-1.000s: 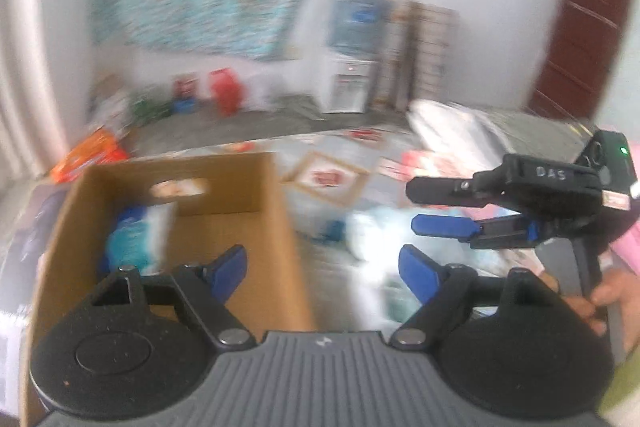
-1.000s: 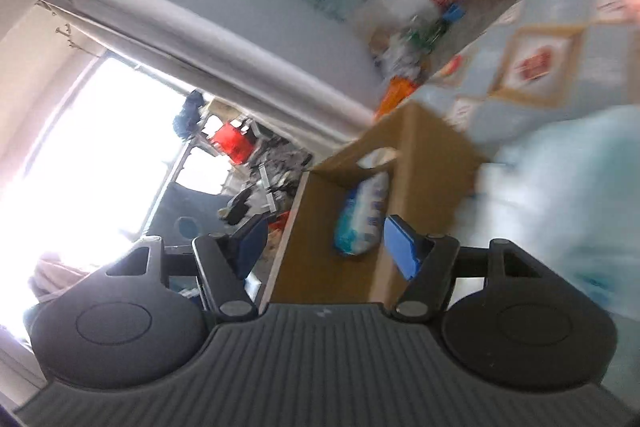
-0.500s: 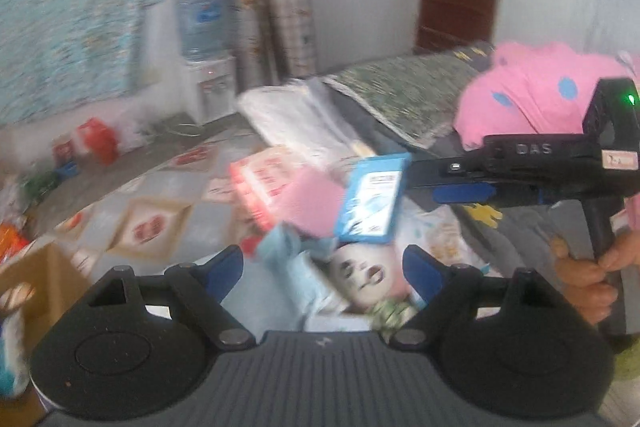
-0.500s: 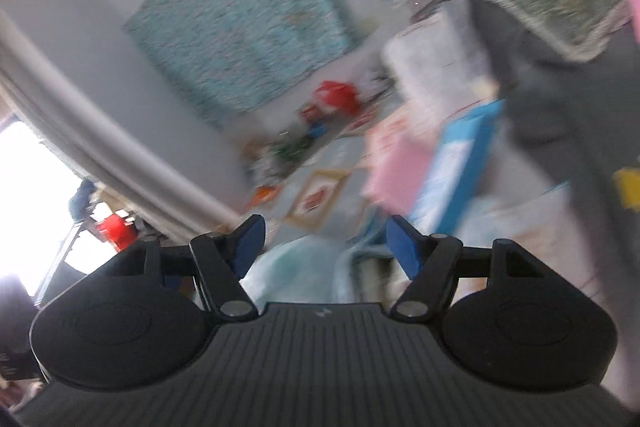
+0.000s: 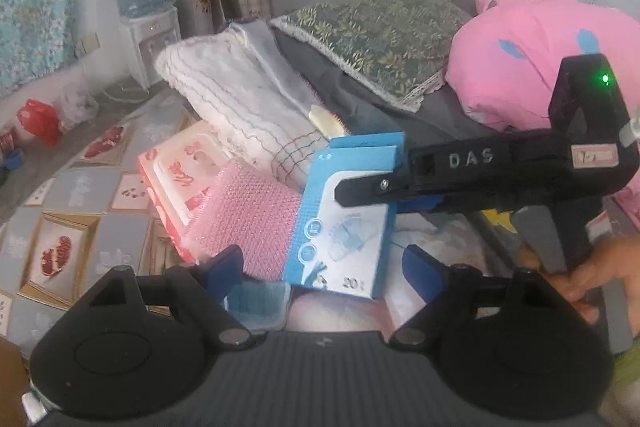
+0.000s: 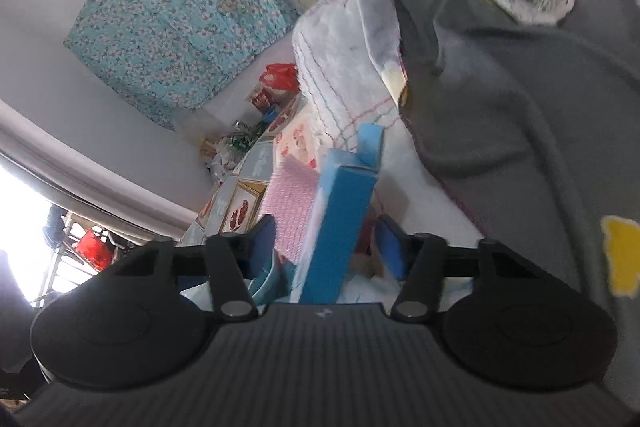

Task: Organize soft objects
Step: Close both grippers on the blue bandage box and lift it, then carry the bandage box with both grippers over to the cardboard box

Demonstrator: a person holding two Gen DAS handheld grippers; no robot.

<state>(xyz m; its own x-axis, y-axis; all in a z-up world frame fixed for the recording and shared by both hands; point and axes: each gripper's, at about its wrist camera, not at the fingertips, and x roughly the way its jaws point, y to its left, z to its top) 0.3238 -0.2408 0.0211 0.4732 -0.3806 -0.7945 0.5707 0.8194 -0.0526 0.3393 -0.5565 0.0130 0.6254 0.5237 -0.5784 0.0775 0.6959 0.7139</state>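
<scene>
Gone from both views since the earlier frames is the cardboard box. Centre frame: blue carton [image 6: 340, 227] upright between the closing fingers of the right gripper [image 6: 326, 247], pads apart from it. Left gripper [image 5: 324, 269] fingers wide, empty. Pink bubble wrap [image 5: 248, 219] lies just left.

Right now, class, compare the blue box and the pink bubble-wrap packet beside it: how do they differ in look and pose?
1. The blue box is stiff card with printed pictures; the pink bubble-wrap packet is soft, dimpled and plain.
2. The box stands upright on its edge; the packet lies sloped, leaning back on the red-and-white pack.
3. The box sits between the closing pads of the right gripper; no gripper touches the packet.
Shared: both rest side by side in the pile.
</scene>
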